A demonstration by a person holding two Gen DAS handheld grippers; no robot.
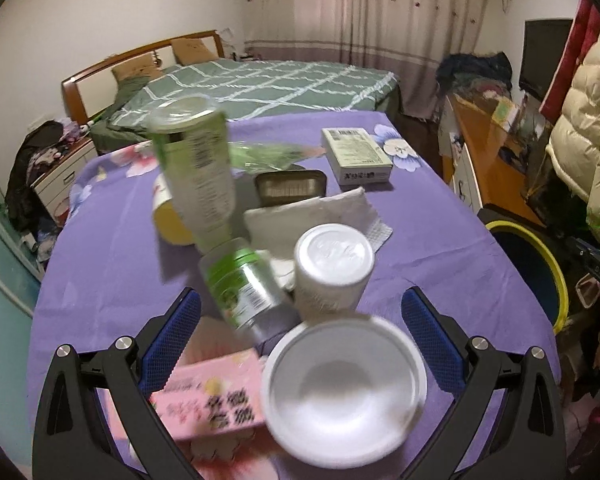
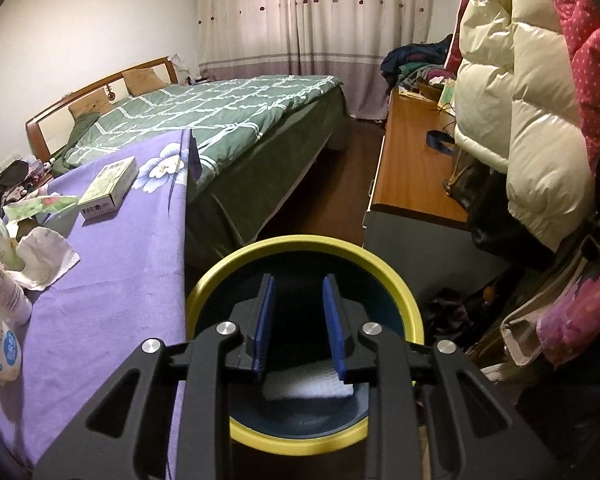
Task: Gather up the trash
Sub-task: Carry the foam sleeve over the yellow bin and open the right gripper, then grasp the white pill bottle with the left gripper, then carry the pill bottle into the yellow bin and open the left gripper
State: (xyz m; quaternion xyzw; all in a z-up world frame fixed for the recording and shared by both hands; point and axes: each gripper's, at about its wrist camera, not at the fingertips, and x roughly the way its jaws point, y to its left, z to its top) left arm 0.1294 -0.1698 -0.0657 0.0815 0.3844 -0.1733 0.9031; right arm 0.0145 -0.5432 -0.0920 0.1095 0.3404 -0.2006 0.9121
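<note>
My left gripper (image 1: 300, 312) is open wide above the purple table (image 1: 440, 248), over a white foam bowl (image 1: 344, 392), a pink box (image 1: 208, 400), a silver-green can (image 1: 244, 288) and a white cup (image 1: 332, 268). A tall green tube (image 1: 198, 168) stands behind them. My right gripper (image 2: 298, 312) is open and empty over the yellow-rimmed bin (image 2: 300, 252), which holds a white tissue (image 2: 308, 388).
A crumpled napkin (image 1: 320, 216), a black tray (image 1: 290, 186) and a green-white box (image 1: 356, 154) lie further back on the table. The bin (image 1: 540, 264) stands at the table's right edge. A bed (image 2: 204, 120), a wooden dresser (image 2: 412, 160) and hanging coats (image 2: 516, 100) surround it.
</note>
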